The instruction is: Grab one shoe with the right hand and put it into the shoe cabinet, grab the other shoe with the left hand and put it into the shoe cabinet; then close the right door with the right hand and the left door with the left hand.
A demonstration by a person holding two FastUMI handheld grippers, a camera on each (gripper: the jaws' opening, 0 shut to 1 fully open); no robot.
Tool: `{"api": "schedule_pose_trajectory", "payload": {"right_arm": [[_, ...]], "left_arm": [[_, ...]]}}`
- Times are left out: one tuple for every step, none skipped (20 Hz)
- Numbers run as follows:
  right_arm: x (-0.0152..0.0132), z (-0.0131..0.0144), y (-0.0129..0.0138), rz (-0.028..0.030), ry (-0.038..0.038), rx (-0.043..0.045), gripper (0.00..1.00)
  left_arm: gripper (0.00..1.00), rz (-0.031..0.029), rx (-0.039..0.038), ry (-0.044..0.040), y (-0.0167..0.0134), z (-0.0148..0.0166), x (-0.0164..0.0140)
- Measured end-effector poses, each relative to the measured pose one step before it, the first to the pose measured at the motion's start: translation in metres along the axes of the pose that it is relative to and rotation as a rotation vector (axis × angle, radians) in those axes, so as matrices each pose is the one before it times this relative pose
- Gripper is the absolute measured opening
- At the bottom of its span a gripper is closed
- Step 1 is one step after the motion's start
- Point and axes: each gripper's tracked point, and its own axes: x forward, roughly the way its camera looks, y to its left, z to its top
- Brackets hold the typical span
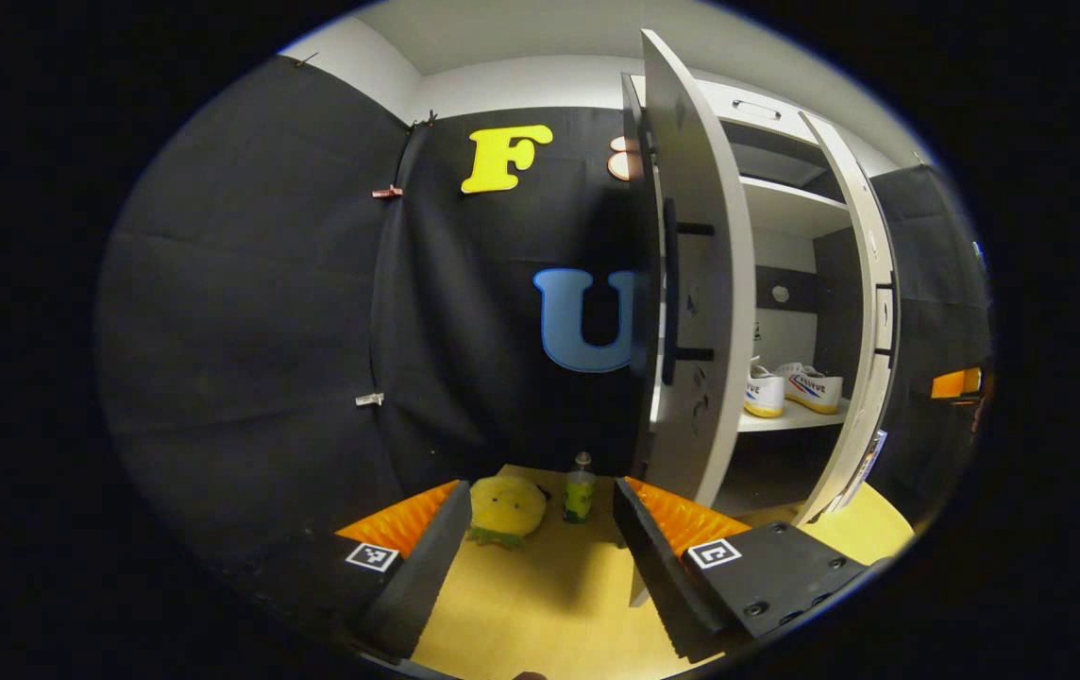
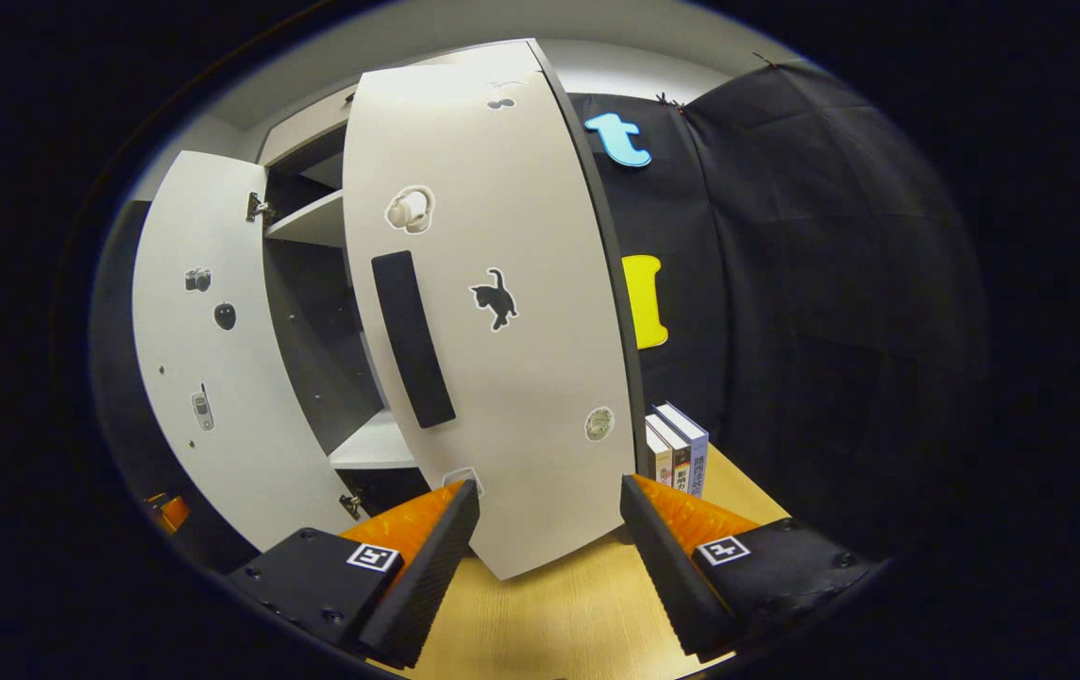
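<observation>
Both shoes [image 1: 795, 387] sat on the cabinet shelf, so doors were next. My right gripper [image 2: 549, 529], fingers spread and empty, faced the right door [image 2: 493, 312] dead ahead, handle [image 2: 413, 338] running vertical just up-left. Left gripper [image 1: 535, 529] was also released, the left door [image 1: 696, 283] edge-on beside it.

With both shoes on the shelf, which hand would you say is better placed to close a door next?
Right, probably: the right gripper faces the right door closely, fingers open; the left gripper sees the left door edge-on.
</observation>
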Motion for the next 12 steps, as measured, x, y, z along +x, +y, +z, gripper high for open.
{"api": "schedule_pose_trajectory", "payload": {"right_arm": [[-0.00187,-0.00258,-0.00403,-0.01338,-0.00003,-0.00154,0.98],[-0.00146,-0.00266,-0.00313,-0.01387,0.00056,-0.00211,0.98],[-0.00115,-0.0029,-0.00227,-0.01064,0.0029,-0.00043,0.98],[-0.00144,-0.00315,-0.00144,-0.00932,0.00556,-0.00046,0.98],[-0.00305,-0.00401,-0.00216,-0.00812,0.00647,-0.00228,0.98],[-0.00196,-0.00326,-0.00378,-0.01428,0.00537,-0.00306,0.98],[-0.00115,-0.00257,-0.00269,-0.00985,0.00599,-0.00124,0.98],[-0.00236,-0.00394,-0.00176,-0.0071,0.01011,-0.00274,0.98],[-0.00244,-0.00419,-0.00221,-0.00812,0.01016,-0.00473,0.98],[-0.0015,-0.00374,-0.0013,-0.00891,0.00827,-0.0053,0.98],[-0.00071,-0.00293,-0.0018,-0.0082,0.00744,-0.00307,0.98],[-0.00056,-0.00257,-0.00078,-0.00512,0.00633,-0.00095,0.99]], "left_arm": [[0.95,-0.00745,-0.00993,-0.00572,0.00363,0.00609,0.00629],[0.95,-0.0065,-0.01196,-0.00599,0.00305,0.00644,0.00746],[0.95,0.00127,-0.00658,-0.00403,0.00414,0.00662,0.00828],[0.95,0.00331,-0.00192,-0.00454,0.00395,0.00705,0.00826],[0.95,-0.00371,-0.00198,-0.01244,0.00314,0.00786,0.00741],[0.95,-0.02167,-0.0039,-0.01558,-0.00252,0.00926,0.00778],[0.95,-0.02569,-0.00495,-0.01511,-0.0039,0.00941,0.00871],[0.95,-0.02845,-0.00598,-0.01043,-0.00416,0.00858,0.00563],[0.95,-0.02374,-0.00366,-0.00444,-0.0028,0.00772,0.00713],[0.95,-0.02319,-0.00276,0.00031,-0.00254,0.00543,0.00896],[0.95,-0.02119,-0.0003,-0.00137,-0.00258,0.00545,0.00772],[0.94,-0.01931,0.00405,-0.00127,-0.00409,0.00677,0.00719]]}}
